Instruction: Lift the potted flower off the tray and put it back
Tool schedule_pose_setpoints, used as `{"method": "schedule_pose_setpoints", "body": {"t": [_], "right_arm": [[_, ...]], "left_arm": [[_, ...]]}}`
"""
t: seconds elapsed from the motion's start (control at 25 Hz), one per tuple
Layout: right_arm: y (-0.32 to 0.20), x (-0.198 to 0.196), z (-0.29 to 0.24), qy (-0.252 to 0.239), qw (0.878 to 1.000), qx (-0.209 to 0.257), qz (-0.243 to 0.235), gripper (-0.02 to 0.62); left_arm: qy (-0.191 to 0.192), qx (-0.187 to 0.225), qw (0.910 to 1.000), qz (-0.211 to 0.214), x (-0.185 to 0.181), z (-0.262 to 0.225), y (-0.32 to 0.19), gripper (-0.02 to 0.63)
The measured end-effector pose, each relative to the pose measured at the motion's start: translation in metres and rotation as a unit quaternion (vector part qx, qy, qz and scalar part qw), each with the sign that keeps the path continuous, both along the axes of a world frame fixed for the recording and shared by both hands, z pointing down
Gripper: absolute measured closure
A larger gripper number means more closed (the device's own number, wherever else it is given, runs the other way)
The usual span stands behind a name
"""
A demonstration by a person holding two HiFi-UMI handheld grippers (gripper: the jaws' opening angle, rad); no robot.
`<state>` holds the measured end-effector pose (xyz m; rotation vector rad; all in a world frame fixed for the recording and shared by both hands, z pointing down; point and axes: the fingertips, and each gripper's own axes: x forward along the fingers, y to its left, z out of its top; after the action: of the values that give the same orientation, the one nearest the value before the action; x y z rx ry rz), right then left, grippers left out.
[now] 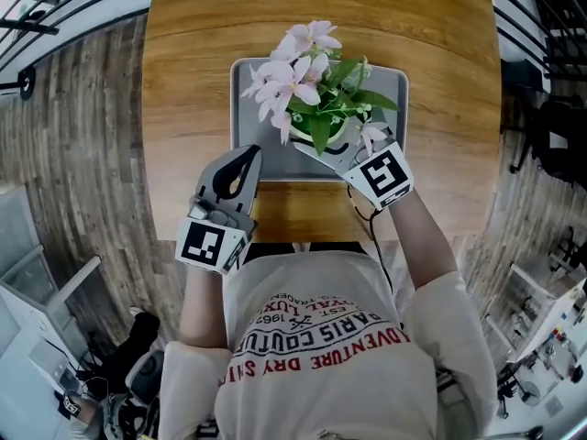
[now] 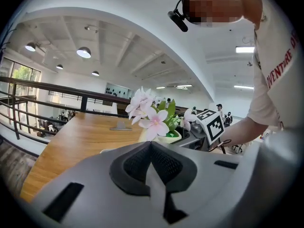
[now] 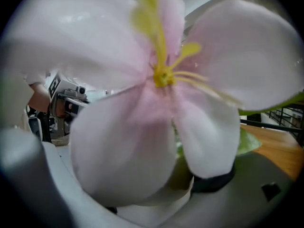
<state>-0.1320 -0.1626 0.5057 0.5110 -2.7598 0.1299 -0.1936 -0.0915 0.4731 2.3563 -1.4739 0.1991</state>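
The potted flower [image 1: 307, 90], pink blooms and green leaves in a white pot [image 1: 323, 142], stands over the grey tray [image 1: 246, 108] on the round wooden table. My right gripper [image 1: 337, 150] reaches in from the near right, and its jaws grip the pot's near rim. In the right gripper view a bloom [image 3: 161, 80] fills the frame, with the white pot rim [image 3: 156, 203] between the jaws of the right gripper [image 3: 190, 189]. Whether the pot touches the tray is hidden. My left gripper [image 1: 246, 159] hovers at the tray's near left corner, shut and empty [image 2: 151, 146], facing the flower [image 2: 152, 120].
The wooden table [image 1: 183, 108] spreads round the tray on all sides. A small grey stand [image 2: 121, 126] sits on the far side of the table. A dark railing [image 2: 57, 91] runs beyond the table, with wood-plank floor [image 1: 83, 154] below on the left.
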Motion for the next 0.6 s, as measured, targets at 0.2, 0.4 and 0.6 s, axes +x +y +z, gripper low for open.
{"method": "schedule_pose_setpoints", "body": {"t": [0.2,0.4,0.6], "right_arm": [[-0.004,0.021,-0.043,0.005,0.997,0.009,0.070,0.096],[-0.013,0.058,-0.091,-0.011,0.990,0.034,0.135,0.095],[-0.013,0.091,-0.136,-0.017,0.981,0.070,0.180,0.095]], "left_arm": [[-0.013,0.040,0.9990,0.016,-0.008,-0.038,-0.005,0.594],[-0.028,0.085,0.9954,0.035,0.005,-0.079,-0.020,0.594],[-0.047,0.125,0.9897,0.052,0.021,-0.116,-0.026,0.594]]}}
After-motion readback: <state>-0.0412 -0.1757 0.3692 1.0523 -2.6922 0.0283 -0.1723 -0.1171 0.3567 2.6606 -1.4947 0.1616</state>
